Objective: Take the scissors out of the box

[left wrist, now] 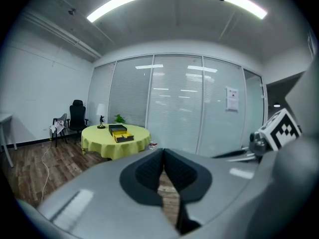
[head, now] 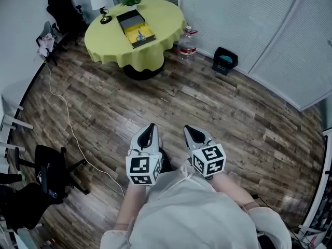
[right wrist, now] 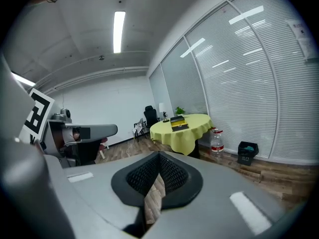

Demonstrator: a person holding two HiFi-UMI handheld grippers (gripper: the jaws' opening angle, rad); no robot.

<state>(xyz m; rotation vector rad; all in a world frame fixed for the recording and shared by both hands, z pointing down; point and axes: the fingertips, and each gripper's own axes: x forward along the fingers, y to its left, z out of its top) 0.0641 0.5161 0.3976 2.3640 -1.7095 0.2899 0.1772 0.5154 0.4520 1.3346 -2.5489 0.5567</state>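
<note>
Far across the room a round table (head: 104,38) with a yellow-green cloth carries an open black box (head: 136,28) with a yellow inside. A small grey thing, likely the scissors (head: 139,35), lies in the yellow part. The box (left wrist: 119,132) also shows small and distant in the left gripper view, and the box (right wrist: 178,122) again in the right gripper view. My left gripper (head: 150,132) and right gripper (head: 193,134) are held side by side close to my body, over the wooden floor. Both the left gripper (left wrist: 163,151) and the right gripper (right wrist: 159,156) are shut and hold nothing.
A small lamp (head: 98,4) and a green plant (head: 130,0) stand on the table's far side. A water bottle (head: 187,43) and a black bin (head: 224,60) sit on the floor to its right. Black chairs (head: 65,12) and a white cable (head: 67,118) are on the left.
</note>
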